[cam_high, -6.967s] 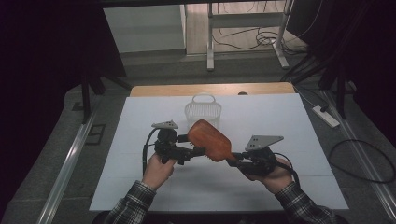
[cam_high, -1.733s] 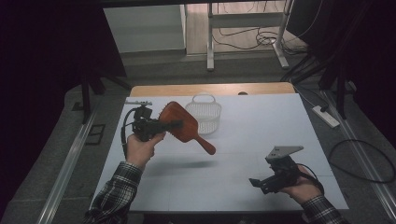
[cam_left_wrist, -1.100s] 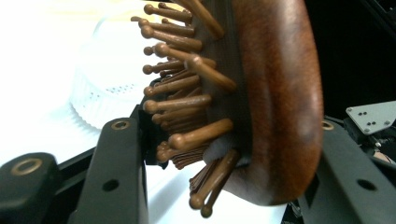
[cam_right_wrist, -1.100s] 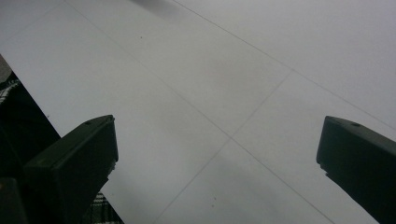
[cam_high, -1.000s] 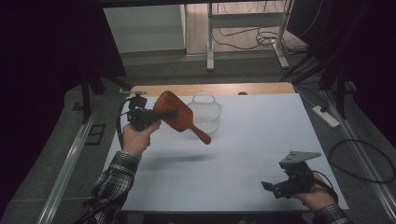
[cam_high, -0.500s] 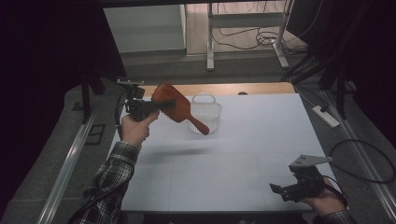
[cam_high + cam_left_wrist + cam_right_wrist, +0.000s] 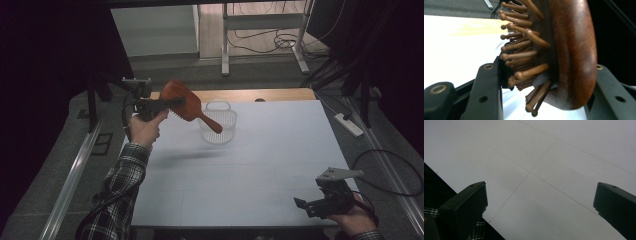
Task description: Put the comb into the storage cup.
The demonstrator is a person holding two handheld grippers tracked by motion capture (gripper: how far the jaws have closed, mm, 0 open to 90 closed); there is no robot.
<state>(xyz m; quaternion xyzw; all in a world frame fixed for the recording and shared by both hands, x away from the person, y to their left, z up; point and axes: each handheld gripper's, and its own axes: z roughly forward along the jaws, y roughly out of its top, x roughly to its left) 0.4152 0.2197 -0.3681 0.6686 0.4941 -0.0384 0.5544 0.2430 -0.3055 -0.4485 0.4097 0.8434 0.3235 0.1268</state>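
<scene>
A brown wooden hairbrush point(image 7: 184, 103) hangs in the air over the far left corner of the white table point(image 7: 280, 150), its handle slanting down toward a white wire basket point(image 7: 218, 123). My left gripper point(image 7: 171, 103) is shut on the brush head. In the left gripper view the bristles point(image 7: 524, 50) point left and the smooth back point(image 7: 574, 50) faces right, with a black jaw on each side. My right gripper point(image 7: 303, 205) sits low at the near right corner, open. In the right gripper view its jaws point(image 7: 540, 195) stand wide apart over bare table point(image 7: 549, 157).
The basket stands upright at the far middle of the table. A wooden strip point(image 7: 280, 94) runs along the far edge. A power strip point(image 7: 350, 125) and cables lie on the floor to the right. A metal rail point(image 7: 75, 170) runs along the left side.
My left gripper has carried the brush up and toward the far left corner. My right gripper has let go of the brush and drawn back to the near right corner.
</scene>
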